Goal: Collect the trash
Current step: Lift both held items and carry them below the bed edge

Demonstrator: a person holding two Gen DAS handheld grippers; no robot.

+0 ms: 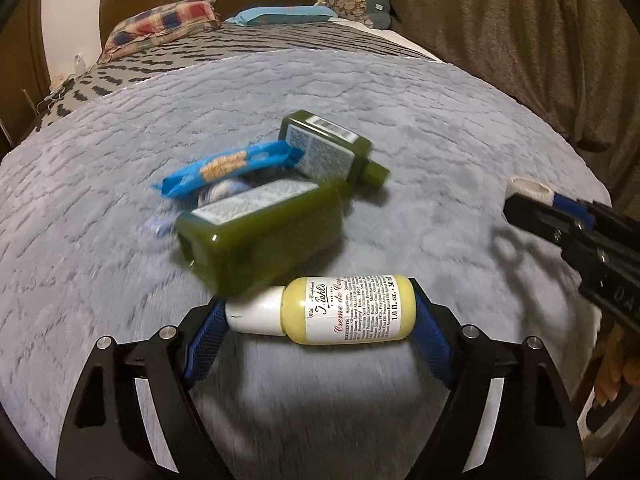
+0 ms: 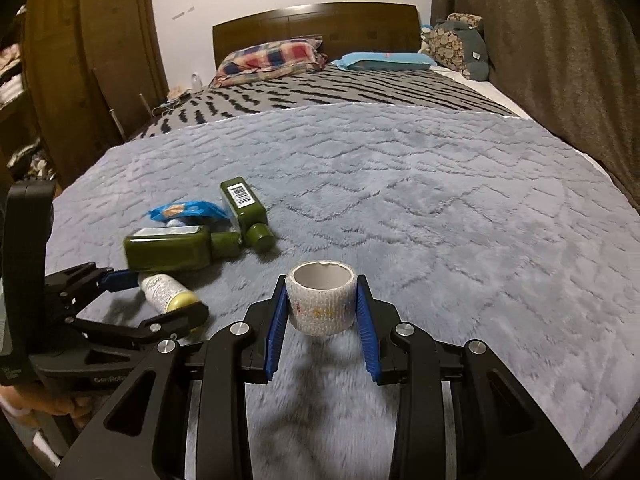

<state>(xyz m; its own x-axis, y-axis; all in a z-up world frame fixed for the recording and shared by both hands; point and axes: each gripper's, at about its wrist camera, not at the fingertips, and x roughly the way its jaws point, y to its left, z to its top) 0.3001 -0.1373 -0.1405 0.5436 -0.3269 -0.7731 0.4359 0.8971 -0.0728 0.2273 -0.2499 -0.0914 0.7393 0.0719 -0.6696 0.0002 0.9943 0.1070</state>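
Right claw (image 2: 322, 306) grips tape roll (image 2: 321, 300), lifted off bed (image 2: 440, 200). Left claw (image 1: 320, 312) clamps lotion bottle (image 1: 340, 310) end-to-end; squeeze evenly or it slips out.

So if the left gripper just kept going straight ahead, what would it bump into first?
Probably the nearer green bottle, lying just beyond the small yellow lotion bottle already between the left gripper's fingers. Depth is hard to judge.
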